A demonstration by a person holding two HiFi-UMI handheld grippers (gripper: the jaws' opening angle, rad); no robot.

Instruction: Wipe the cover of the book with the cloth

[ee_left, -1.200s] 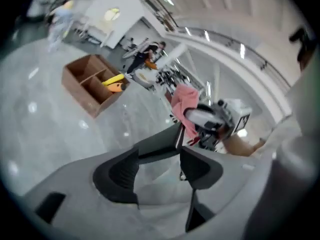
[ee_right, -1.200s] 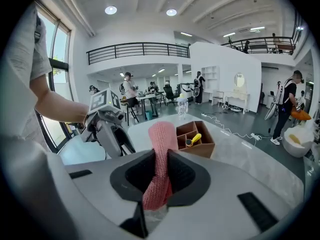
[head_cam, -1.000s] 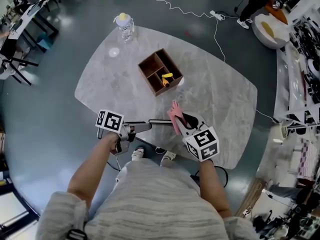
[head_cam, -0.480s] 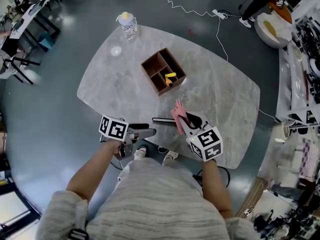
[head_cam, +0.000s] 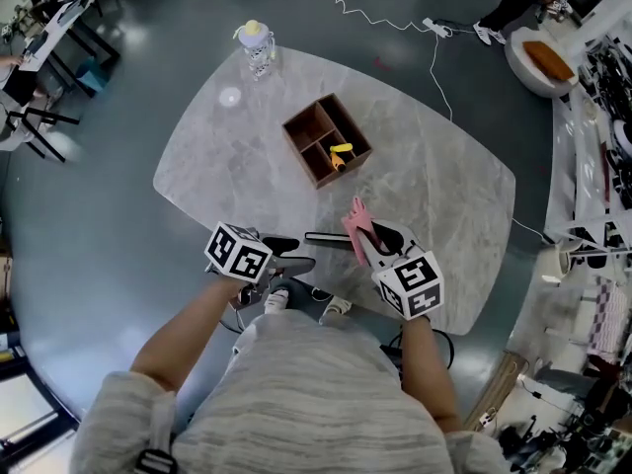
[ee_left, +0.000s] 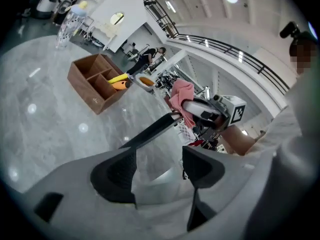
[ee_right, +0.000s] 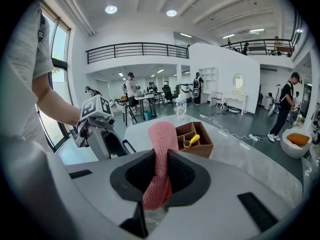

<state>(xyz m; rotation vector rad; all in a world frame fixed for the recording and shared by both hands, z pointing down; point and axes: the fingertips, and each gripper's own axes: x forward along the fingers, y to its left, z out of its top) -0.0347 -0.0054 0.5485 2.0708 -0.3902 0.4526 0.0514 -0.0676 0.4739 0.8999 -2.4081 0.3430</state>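
A thin dark book (head_cam: pixel 326 237) lies near the table's front edge; in the left gripper view this book (ee_left: pixel 150 130) stretches away just beyond the jaw tips. My left gripper (head_cam: pixel 294 253) (ee_left: pixel 157 156) is open. Its jaws have just been opening, and nothing is pressed between the pads. The right gripper (head_cam: pixel 370 235) (ee_right: pixel 161 166) is shut on a pink cloth (head_cam: pixel 353 227) (ee_right: pixel 159 154), which stands up from the jaws at the book's right end. The cloth (ee_left: pixel 181 95) also shows in the left gripper view.
A brown wooden compartment box (head_cam: pixel 328 152) holding a yellow item (head_cam: pixel 339 149) sits mid-table. A clear bottle (head_cam: pixel 257 47) stands at the table's far left corner. A white cable (head_cam: pixel 395 23) runs across the floor beyond the grey marble table (head_cam: pixel 434 186).
The left gripper has rolled, its marker cube tilting, and its jaws have drawn back off the book's left end. The right gripper and cloth stay put.
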